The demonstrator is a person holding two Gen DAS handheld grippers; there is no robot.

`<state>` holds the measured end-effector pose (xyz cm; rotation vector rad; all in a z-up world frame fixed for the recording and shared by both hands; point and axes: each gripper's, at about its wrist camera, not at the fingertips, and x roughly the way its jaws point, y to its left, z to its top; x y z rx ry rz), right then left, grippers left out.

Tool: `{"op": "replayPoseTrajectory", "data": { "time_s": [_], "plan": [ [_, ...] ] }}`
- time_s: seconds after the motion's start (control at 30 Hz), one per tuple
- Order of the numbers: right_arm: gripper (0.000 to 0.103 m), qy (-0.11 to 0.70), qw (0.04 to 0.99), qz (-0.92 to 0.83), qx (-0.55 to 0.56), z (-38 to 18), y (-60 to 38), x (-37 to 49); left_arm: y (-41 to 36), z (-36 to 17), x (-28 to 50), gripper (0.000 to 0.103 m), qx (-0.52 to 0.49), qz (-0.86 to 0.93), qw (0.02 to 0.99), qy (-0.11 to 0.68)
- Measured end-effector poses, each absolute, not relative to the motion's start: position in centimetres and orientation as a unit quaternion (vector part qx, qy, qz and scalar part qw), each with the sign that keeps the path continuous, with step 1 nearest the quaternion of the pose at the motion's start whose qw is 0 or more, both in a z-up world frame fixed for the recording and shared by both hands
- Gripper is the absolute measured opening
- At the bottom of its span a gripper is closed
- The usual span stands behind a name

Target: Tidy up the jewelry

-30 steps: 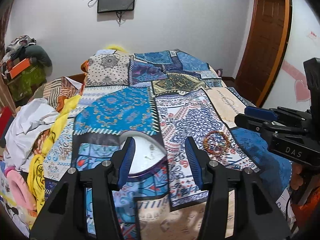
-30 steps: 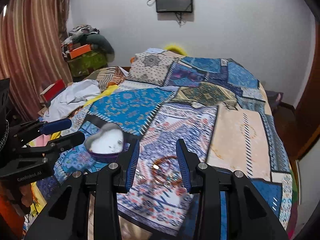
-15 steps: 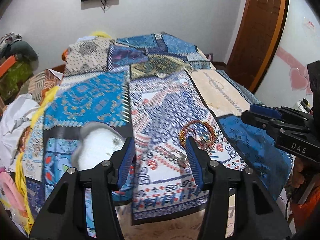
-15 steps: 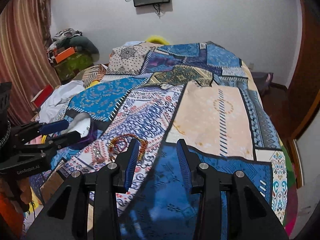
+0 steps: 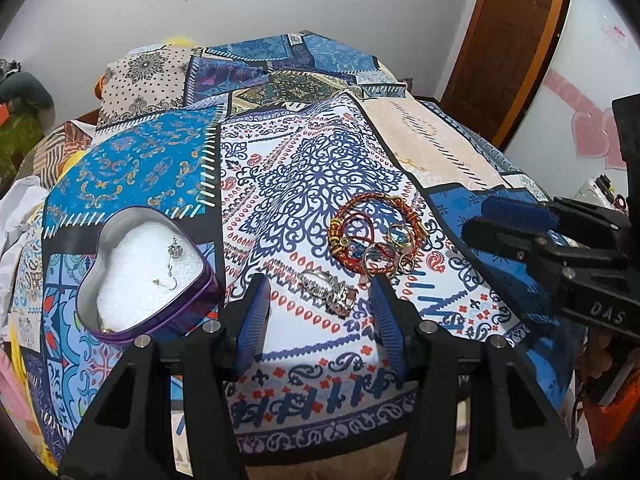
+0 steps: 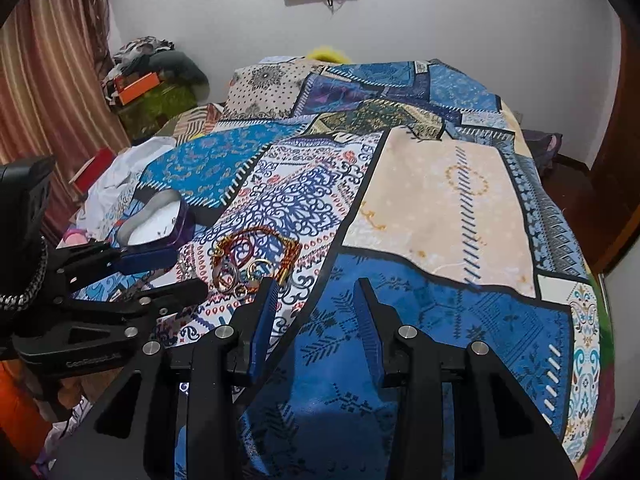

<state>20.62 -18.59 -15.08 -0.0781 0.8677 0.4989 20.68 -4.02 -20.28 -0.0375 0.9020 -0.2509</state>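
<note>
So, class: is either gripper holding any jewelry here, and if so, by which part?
Nothing is held. The left gripper and right gripper are both open and empty; the silver watch and bracelets lie on the bedspread.

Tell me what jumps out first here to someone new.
The loud blue patchwork bedspread fills both views. On it, ahead of the open left gripper, lies a heap of red-and-gold bracelets and rings with a silver watch just before the fingertips. To the left sits an open heart-shaped purple tin with white foam and a small silver piece inside; the right gripper is open over blue fabric.
</note>
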Motion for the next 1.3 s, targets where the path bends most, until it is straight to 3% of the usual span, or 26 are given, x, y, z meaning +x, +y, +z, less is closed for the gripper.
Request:
{"op": "replayPoseTrajectory", "data": {
  "time_s": [0.03, 0.17, 0.93, 1.1, 1.3],
  "plan": [
    [0.036, 0.418, 0.875, 0.24, -0.038, -15.2, -18.6, 20.6, -4.1, -20.3, 20.7, 0.05, -0.017, -0.122, 0.893, 0.432],
    [0.036, 0.422, 0.872, 0.243, -0.038, -15.3, -18.4, 20.6, -4.1, -20.3, 20.7, 0.03, -0.017, -0.125, 0.897, 0.425],
    [0.036, 0.433, 0.841, 0.308, -0.106, -16.2, -11.2, 20.9, 1.0, -18.4, 18.1, 0.03, -0.055, -0.106, 0.911, 0.396],
    [0.019, 0.435, 0.843, 0.297, -0.113, -16.4, -11.3, 21.0, 1.3, -18.2, 17.8, 0.03, -0.06, -0.106, 0.912, 0.392],
    [0.018, 0.431, 0.846, 0.291, -0.114, -16.1, -11.2, 20.9, 1.6, -17.3, 17.1, 0.03, -0.061, -0.105, 0.917, 0.381]
  ]
}}
